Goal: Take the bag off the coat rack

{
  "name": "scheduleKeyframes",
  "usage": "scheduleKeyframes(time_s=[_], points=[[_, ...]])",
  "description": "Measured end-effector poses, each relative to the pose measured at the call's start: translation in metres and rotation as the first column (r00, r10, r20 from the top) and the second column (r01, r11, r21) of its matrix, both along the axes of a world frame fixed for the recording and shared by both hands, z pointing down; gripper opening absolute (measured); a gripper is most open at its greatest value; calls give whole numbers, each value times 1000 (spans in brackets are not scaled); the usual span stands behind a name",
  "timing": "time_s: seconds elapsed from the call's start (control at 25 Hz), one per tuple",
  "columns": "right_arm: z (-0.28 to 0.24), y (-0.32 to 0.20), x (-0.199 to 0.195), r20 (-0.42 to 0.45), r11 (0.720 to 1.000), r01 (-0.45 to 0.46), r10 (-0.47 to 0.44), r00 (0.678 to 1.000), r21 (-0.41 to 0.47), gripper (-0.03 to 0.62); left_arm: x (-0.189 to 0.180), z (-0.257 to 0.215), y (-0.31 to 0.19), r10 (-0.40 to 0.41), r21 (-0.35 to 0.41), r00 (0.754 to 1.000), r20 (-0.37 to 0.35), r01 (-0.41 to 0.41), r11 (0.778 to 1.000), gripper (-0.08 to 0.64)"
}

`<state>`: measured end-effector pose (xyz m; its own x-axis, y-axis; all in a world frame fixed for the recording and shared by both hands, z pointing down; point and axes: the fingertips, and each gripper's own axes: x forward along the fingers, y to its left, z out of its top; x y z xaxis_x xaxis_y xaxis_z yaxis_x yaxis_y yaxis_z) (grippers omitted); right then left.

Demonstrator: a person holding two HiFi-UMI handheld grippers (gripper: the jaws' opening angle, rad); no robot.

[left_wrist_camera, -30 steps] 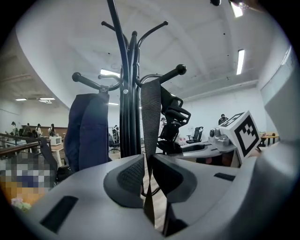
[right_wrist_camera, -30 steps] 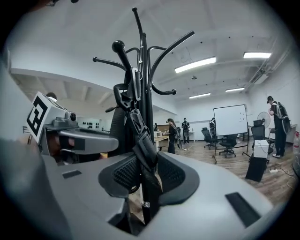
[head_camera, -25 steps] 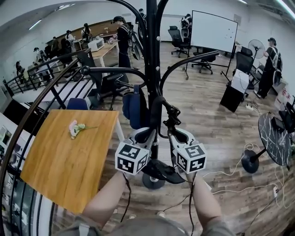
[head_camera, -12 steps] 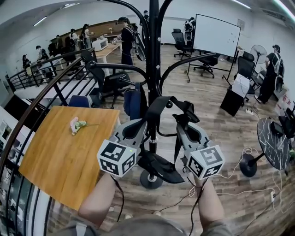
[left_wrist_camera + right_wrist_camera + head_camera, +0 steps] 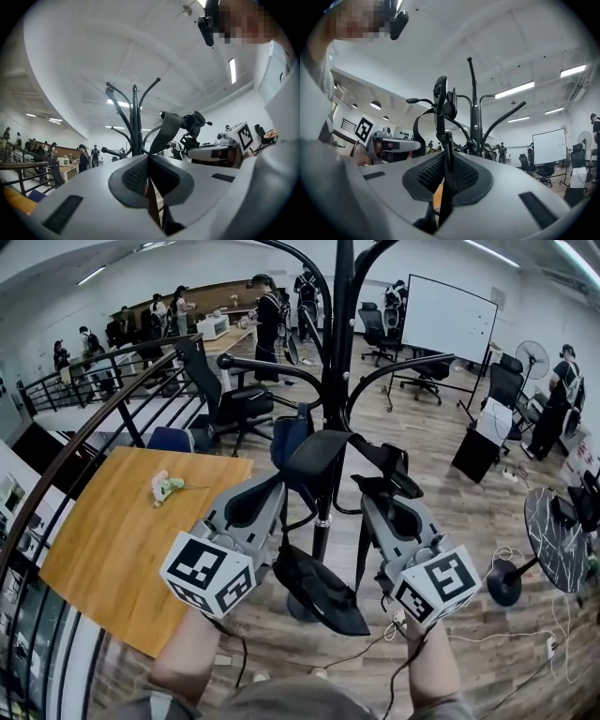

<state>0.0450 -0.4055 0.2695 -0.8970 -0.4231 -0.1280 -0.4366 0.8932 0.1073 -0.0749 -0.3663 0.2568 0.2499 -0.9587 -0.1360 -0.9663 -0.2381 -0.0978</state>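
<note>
The black coat rack pole (image 5: 336, 381) rises in the middle of the head view, its curved hooks (image 5: 403, 364) spreading out. The black bag (image 5: 319, 589) hangs low between my two grippers, in front of the pole. Its wide strap (image 5: 319, 452) arches up between them. My left gripper (image 5: 281, 486) is shut on the strap's left run (image 5: 166, 133). My right gripper (image 5: 373, 489) is shut on the right run (image 5: 446, 168), near a buckle (image 5: 443, 101). In the left gripper view the strap's top lies by a hook's knob (image 5: 162, 114); whether it rests on it I cannot tell.
A blue bag (image 5: 287, 441) hangs on the rack behind the strap. A wooden table (image 5: 103, 549) with a small flower (image 5: 165, 487) stands to the left, a curved railing (image 5: 84, 442) beyond it. A dark round table (image 5: 561, 538) is at right. People and office chairs fill the far room.
Both grippers have risen and drawn back from the pole and apart. The strap has come up with them and now spans between them; the bag hangs higher and nearer.
</note>
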Motion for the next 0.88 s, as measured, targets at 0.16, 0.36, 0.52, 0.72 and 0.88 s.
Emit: scheduleKeyframes(time_s=[0.16,0.36,0.52,0.72,0.88], points=[[5,20,-25,8,998,54,-54,999,-20,55,-28,7,29,-46,-11,999,-6,45,999,15],[15,35,-59,21,988,137,-136,991,-68,55,-69,17,62,-141,-46,990,10,142,989,15],[29,51,-91,12,972,209,-209,978,-107,55,-105,34,90,-236,-89,971,22,237,967,15],[52,72,-133,-29,946,290,-297,954,-146,55,-143,57,126,-326,-134,945,3,323,937,15],[71,87,-166,-40,918,347,-361,932,-190,55,-169,77,152,-399,-168,917,-17,391,905,15]])
